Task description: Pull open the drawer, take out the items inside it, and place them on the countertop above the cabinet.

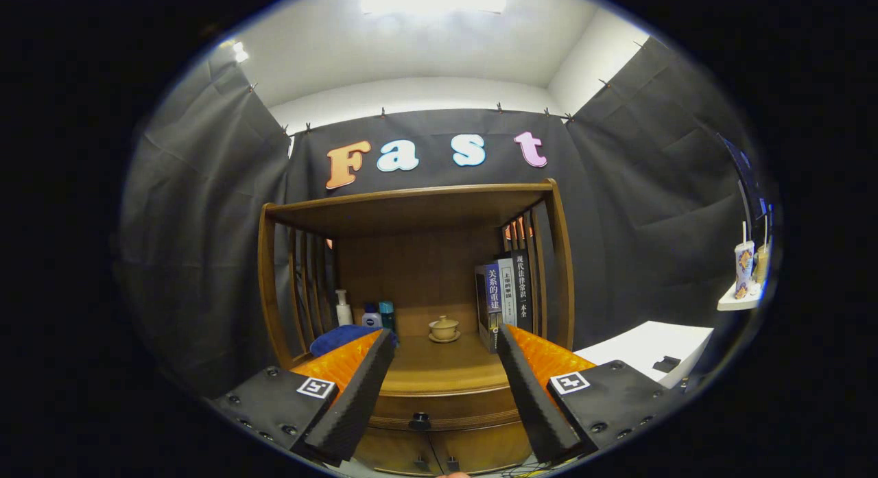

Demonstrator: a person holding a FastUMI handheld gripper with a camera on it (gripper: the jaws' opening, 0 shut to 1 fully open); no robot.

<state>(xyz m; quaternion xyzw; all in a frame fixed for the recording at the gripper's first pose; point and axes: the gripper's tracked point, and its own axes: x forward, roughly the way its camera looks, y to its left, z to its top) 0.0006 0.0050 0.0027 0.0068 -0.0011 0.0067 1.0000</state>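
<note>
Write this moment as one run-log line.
stage: approach | gripper: open, holding nothing | drawer: shut | knob: between fingers, ahead, untouched | countertop: lidded cup, books, bottles

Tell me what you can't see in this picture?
- Inside the drawer: it is closed, so its front hides its contents.
- Blue cloth: partly behind a finger of the open tool.
- Bottles: too small to identify.
- Lower cabinet: cut off by the view's edge.

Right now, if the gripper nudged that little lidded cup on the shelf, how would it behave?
The cup looks ceramic, so probably fragile and stiff. It sits on a saucer under a loose-looking lid, so it may rattle or slide. The gripper is open, short of it.
</note>
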